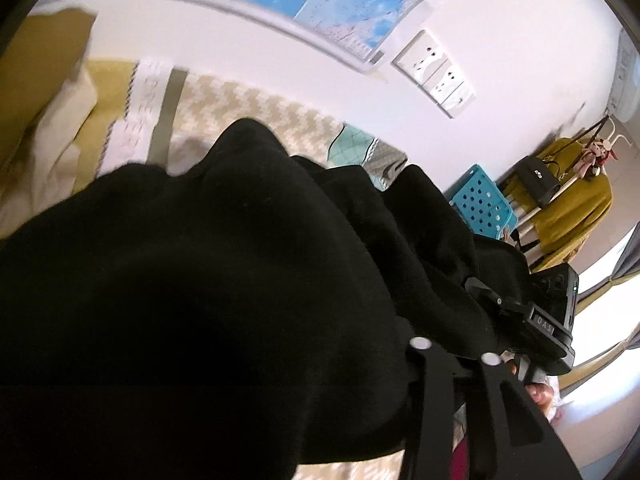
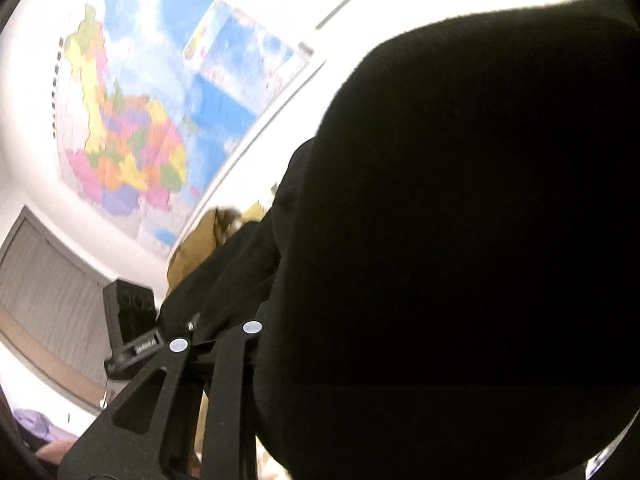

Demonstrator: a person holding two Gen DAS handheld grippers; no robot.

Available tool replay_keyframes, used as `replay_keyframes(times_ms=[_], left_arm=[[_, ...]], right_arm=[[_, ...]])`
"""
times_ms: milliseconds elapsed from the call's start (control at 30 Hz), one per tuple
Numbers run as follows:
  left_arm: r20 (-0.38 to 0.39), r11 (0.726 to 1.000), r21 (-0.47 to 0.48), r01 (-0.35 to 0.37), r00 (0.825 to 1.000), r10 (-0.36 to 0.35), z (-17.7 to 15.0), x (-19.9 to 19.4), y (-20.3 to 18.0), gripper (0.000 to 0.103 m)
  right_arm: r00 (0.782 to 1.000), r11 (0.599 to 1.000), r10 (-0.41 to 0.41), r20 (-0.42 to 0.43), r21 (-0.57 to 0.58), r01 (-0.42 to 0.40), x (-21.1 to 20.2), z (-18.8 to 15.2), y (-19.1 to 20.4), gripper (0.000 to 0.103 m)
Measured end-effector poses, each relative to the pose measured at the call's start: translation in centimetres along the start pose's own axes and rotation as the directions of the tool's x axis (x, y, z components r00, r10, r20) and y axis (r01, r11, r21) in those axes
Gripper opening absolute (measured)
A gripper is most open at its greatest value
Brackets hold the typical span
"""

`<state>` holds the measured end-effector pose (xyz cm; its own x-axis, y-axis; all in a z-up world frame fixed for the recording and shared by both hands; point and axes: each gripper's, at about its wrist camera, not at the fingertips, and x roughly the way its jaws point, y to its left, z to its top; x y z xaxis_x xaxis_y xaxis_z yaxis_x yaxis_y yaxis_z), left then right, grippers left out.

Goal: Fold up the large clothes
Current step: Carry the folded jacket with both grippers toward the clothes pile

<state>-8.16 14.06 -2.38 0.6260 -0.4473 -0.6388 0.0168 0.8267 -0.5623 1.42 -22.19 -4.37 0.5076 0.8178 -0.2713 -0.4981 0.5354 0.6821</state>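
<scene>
Black fabric of a large garment fills the space right in front of the left wrist camera, draped over the left gripper so that only one finger and the tip of the other show. The cloth hangs between and across them; whether the pads actually press on it cannot be told. Past that bulk of cloth lies a bed cover with a beige zigzag pattern. The other gripper's body sits beside the garment's far fold, with a blue perforated basket and a mustard garment on a rack farther off against the white wall.

In the right wrist view the same black garment bulges close against the lens, covering the right gripper on one side. Its fingers stand close together with cloth bunched at their tips; a firm pinch cannot be confirmed. Behind hangs a coloured wall map.
</scene>
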Motion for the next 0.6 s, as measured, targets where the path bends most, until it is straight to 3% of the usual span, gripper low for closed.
replay_keyframes(times_ms=[133, 167, 200, 233, 367, 433, 467, 500, 600], left_arm=[[-0.097, 0.998, -0.059, -0.025, 0.995, 0.019, -0.9, 2.6, 3.0, 0.056], [-0.097, 0.997, -0.069, -0.021, 0.995, 0.015, -1.1, 2.8, 3.2, 0.060], [-0.083, 0.997, -0.068, -0.025, 0.996, 0.019, -1.2, 2.9, 3.4, 0.064], [-0.072, 0.997, -0.068, -0.022, 0.997, 0.017, -1.2, 2.8, 3.5, 0.066], [-0.058, 0.998, -0.067, -0.016, 0.998, 0.012, -0.9, 3.5, 3.4, 0.075], [-0.057, 0.998, -0.049, -0.028, 0.998, 0.025, -0.7, 3.9, 2.9, 0.077], [-0.055, 0.998, -0.053, -0.036, 0.998, 0.033, -0.5, 4.1, 2.8, 0.077], [-0.052, 0.998, -0.054, -0.041, 0.998, 0.038, -0.3, 4.2, 2.7, 0.073], [-0.053, 0.996, -0.036, -0.085, 0.995, 0.083, -0.1, 4.4, 2.2, 0.051]], right_arm=[[0.996, 0.998, -0.041, -0.079, 0.051, 0.045, 1.9, -1.7, -1.8, 0.038], [0.994, 0.996, -0.060, -0.087, 0.059, 0.065, 2.1, -2.0, -2.1, 0.051], [0.994, 0.994, -0.072, -0.086, 0.072, 0.078, 2.3, -2.4, -2.5, 0.072], [0.994, 0.993, -0.072, -0.083, 0.082, 0.079, 2.1, -2.5, -2.9, 0.080], [0.994, 0.994, -0.080, -0.068, 0.069, 0.085, 2.5, -2.4, -2.7, 0.086], [0.994, 0.994, -0.084, -0.063, 0.061, 0.088, 2.5, -2.0, -2.9, 0.086], [0.994, 0.994, -0.090, -0.060, 0.059, 0.093, 2.8, -1.9, -2.9, 0.077], [0.995, 0.995, -0.075, -0.068, 0.062, 0.079, 3.3, -1.9, -3.0, 0.060], [0.995, 0.997, -0.055, -0.085, 0.045, 0.059, 4.2, -1.8, -2.9, 0.034]])
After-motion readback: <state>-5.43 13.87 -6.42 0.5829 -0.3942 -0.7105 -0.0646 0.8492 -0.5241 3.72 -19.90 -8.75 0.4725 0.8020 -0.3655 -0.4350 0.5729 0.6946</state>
